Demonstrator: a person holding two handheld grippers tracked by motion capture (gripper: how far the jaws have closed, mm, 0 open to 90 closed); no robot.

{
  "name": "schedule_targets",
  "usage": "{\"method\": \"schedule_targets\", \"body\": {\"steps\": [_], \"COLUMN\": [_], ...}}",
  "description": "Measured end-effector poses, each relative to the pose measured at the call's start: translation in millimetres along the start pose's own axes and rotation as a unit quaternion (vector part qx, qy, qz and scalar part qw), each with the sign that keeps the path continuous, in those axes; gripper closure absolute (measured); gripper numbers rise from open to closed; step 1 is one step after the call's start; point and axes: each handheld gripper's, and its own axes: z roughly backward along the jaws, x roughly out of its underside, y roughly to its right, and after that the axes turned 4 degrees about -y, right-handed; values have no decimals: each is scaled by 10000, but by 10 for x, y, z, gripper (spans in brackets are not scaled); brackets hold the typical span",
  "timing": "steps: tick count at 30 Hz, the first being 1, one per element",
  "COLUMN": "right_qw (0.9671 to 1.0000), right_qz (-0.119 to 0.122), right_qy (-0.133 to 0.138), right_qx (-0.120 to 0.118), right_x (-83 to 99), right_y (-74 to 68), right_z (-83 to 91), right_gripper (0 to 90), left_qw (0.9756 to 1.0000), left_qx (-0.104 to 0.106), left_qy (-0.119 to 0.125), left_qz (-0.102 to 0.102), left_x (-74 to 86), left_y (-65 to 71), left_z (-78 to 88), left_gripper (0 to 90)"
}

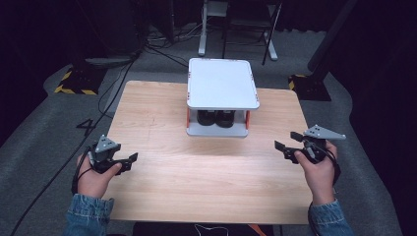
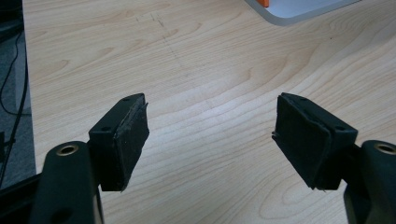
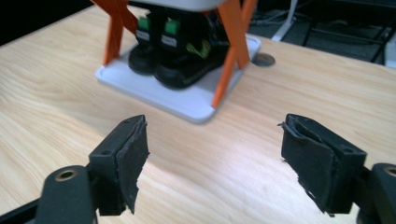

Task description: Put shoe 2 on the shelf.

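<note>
shoes parked under the shelf, both hand-held grippers empty

a snag is judged likely if the pair of black shoes [image 3: 175, 53] is reached for again: the orange posts [image 3: 231, 51] of the small white shelf [image 1: 222, 82] stand close on either side, and a wide-spread jaw could be caught on one, so that the light shelf is dragged across the table [image 1: 206, 172]. the shoes are seen on the lower tray [image 3: 187, 105], ahead of the right hand-held gripper [image 3: 212, 158] and well apart from it. its jaws are spread with nothing between them. the left hand-held gripper [image 2: 210, 140] is likewise held open and empty, over bare table, far from the shelf.
</note>
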Motion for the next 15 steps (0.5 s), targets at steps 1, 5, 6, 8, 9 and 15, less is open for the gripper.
{"method": "schedule_targets", "body": {"steps": [1,5,6,8,9,15], "right_qw": [10000,9994,9989,9976,9970,9938], "right_qz": [-15,-139,-139,-109,-112,-301], "right_qy": [-40,-264,-395,-602,-676,-970], "right_qx": [17,152,225,324,355,453], "right_x": [28,126,162,212,241,459], "right_y": [40,206,260,329,364,563], "right_z": [21,42,32,6,-13,-207], "right_gripper": [232,207,190,173,172,162], "left_qw": [10000,9999,9999,9998,9997,9994], "left_qx": [-11,-50,-69,-79,-83,-142], "left_qy": [-1,-69,-100,-110,-139,-235], "left_qz": [20,56,75,128,157,219], "left_x": [3,26,34,45,49,77], "left_y": [-4,-57,-71,-96,-108,-138], "left_z": [2,7,8,1,-1,-61], "left_gripper": [265,256,252,248,245,218]}}
